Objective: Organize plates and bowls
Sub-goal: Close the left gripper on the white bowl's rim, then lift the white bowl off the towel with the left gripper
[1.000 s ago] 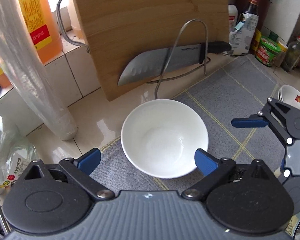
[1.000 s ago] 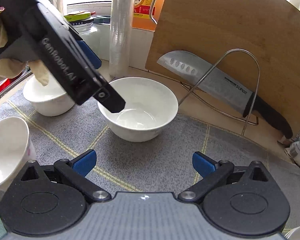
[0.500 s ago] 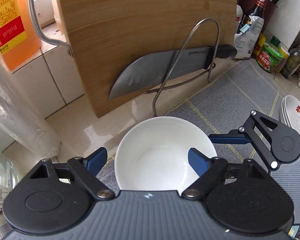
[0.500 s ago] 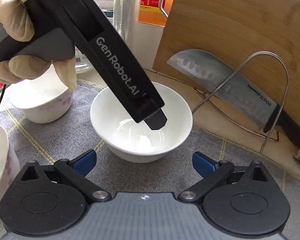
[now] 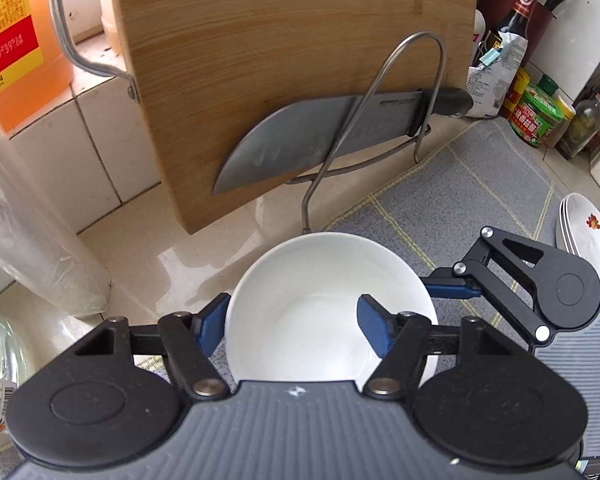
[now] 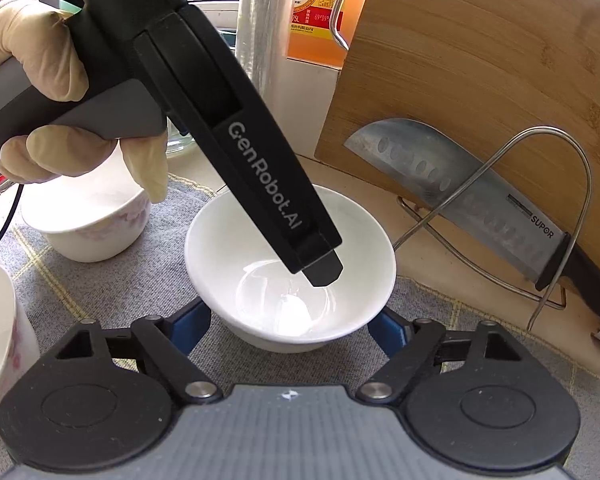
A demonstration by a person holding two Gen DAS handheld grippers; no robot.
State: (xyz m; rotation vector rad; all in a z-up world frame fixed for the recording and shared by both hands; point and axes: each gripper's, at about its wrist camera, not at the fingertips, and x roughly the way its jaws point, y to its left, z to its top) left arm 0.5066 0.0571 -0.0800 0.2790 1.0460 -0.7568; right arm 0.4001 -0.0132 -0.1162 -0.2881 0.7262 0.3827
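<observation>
Left gripper (image 5: 292, 330) straddling the white bowl (image 5: 320, 300) rim half-open, gripping nothing; right gripper (image 6: 290, 326) flanking wide; should be closing squarely on the wall.

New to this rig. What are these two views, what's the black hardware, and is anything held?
No robot arm here: a person holds one two-finger tool in each hand, and each tool has a fisheye camera looking along its fingers.

In the left wrist view, the left tool straddles the rim of the plain white bowl, one blue finger outside, one inside. The jaws look open, so nothing is held yet. The right tool shows at the right.

In the right wrist view, the right tool is open, with the same bowl between its fingers. The gloved hand holds the left tool.

Around it: a grey mat, stacked plates, a patterned bowl, a cutting board and a knife.
</observation>
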